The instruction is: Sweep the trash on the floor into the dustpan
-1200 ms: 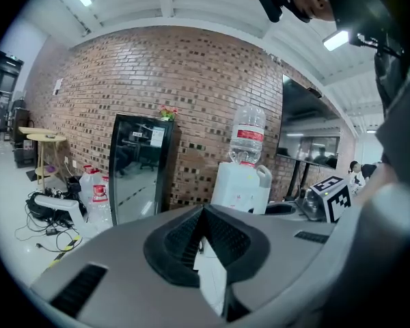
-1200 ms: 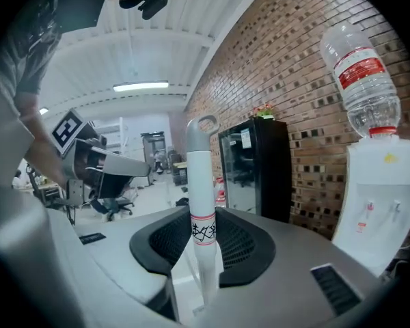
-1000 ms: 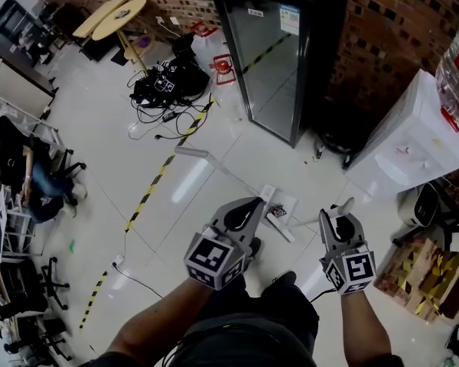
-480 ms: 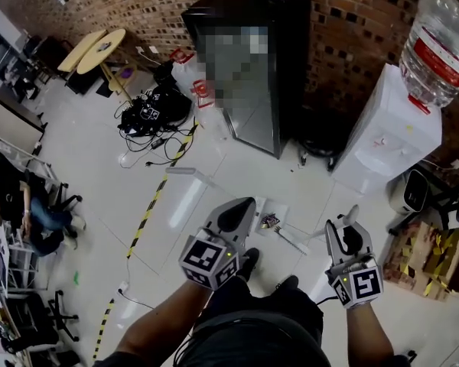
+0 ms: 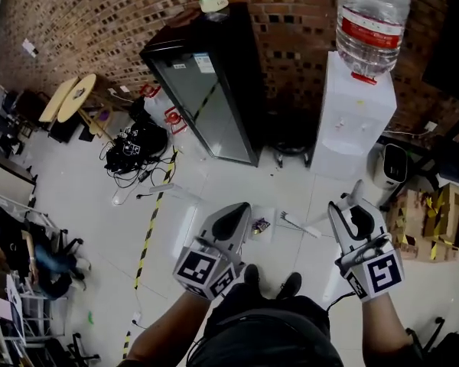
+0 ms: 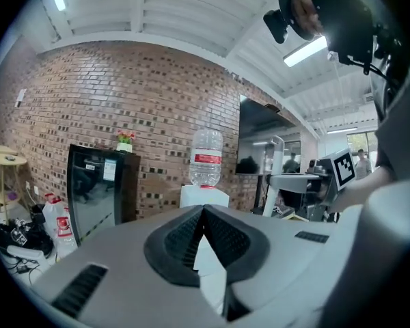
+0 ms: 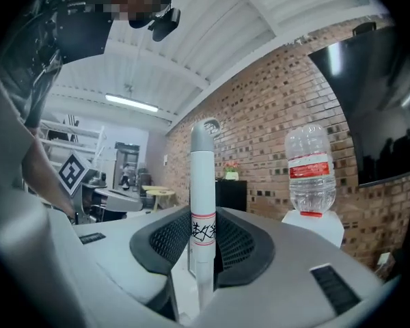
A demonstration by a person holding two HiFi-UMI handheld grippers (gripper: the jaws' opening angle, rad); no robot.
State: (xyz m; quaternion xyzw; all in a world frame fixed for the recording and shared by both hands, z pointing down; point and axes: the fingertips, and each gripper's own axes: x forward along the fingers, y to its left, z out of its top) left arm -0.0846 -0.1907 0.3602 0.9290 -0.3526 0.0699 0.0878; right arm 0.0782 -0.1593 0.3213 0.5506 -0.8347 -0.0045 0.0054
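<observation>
Right now the right gripper [image 7: 203,246] pinches the white broom handle [image 7: 203,183]; its label's black marks can't be read. The left gripper [image 6: 203,214] has its jaws pressed together. At its 3 o'clock, trash [image 5: 260,225] lies on the dustpan [image 5: 269,214].

Lighting: bright, even; ceiling strip light [image 6: 306,50] overhead, glare streak on glossy floor [image 5: 185,222]. Gripper views: fisheye warp, dark vignette corners, near fg soft.

The glossy white floor [image 5: 99,228] carries a yellow-and-black striped tape line [image 5: 148,232] at left of centre. A black glass-door cabinet [image 5: 206,82] and a white water dispenser [image 5: 352,121] stand at the top. Tangled cables [image 5: 134,151] lie at upper left. A dustpan [image 5: 266,214] holding trash [image 5: 260,225] sits at centre.
</observation>
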